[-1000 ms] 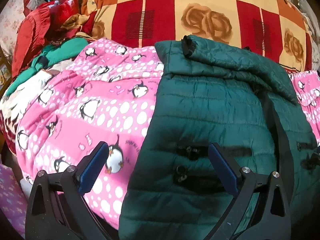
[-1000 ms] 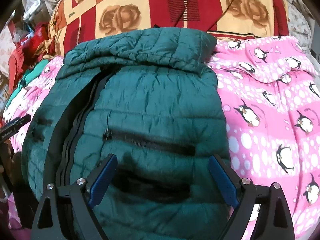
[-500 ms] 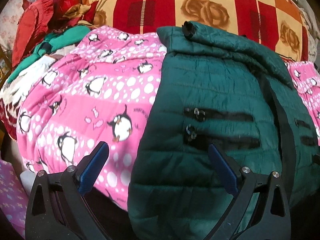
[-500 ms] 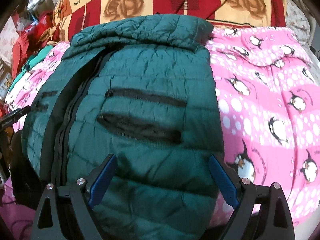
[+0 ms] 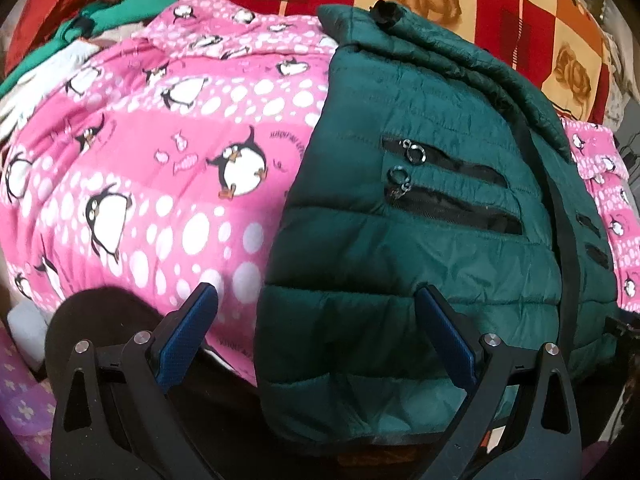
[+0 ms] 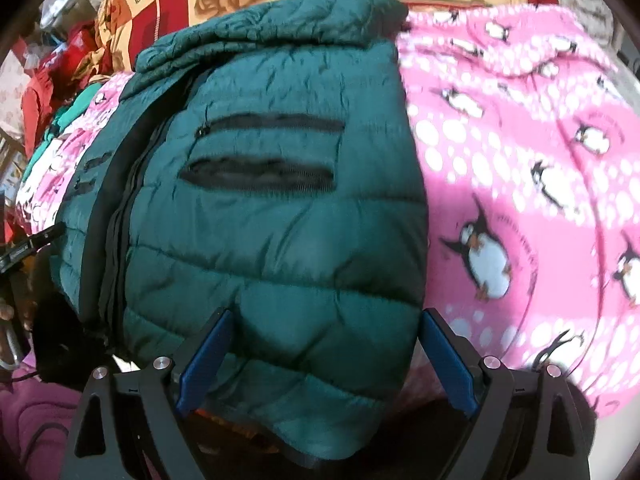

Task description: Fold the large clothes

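With its sleeves folded in, the green puffer jacket (image 5: 420, 240) is lying on the penguin blanket (image 5: 168, 152), while the left gripper (image 5: 318, 336) and right gripper (image 6: 324, 356) are hanging spread apart at its near hem, probably lining up a lengthwise fold.

a dark green quilted puffer jacket (image 5: 420, 240) lies front-up on a pink penguin-print blanket (image 5: 168, 152). its sleeves are not visible at the sides, and its body forms a narrow, puffy block. the collar end is bunched in a roll at the far side, the hem hangs over the near edge. a black zipper runs lengthwise, with two black zip pockets on each front panel.
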Demonstrator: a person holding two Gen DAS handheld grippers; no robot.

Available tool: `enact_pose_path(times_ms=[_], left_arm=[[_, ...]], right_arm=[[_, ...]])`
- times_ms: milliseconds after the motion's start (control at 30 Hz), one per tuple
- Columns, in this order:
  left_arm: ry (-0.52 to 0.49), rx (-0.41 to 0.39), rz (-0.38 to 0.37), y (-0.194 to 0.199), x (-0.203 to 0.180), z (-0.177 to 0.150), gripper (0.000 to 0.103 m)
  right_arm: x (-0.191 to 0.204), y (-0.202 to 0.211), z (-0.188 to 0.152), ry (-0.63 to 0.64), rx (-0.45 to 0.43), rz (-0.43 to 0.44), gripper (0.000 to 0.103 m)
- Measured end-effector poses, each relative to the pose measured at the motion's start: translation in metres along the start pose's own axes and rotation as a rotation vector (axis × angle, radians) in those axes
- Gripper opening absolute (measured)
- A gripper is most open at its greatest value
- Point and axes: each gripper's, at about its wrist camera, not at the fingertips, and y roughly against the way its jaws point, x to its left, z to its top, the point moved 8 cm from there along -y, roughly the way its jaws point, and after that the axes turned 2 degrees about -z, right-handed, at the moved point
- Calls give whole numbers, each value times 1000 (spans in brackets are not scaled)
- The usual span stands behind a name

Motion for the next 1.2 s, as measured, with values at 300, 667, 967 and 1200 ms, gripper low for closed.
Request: enact_pose_path(times_ms=[300,667,967,1200], left_arm=[[5,24,-3,-5,2,-9,100],[5,39,-10,-8,2,-14,100],[9,48,-11,-11,1,-17,100],[7,58,-15,-12,-2,-24,100]], right_arm=[[7,-6,-12,17,29,38,91],[8,-9,-14,13,48,57,91],[10,-11,-16,19,53,72,91],[13,-14,-17,23,48,87,91]])
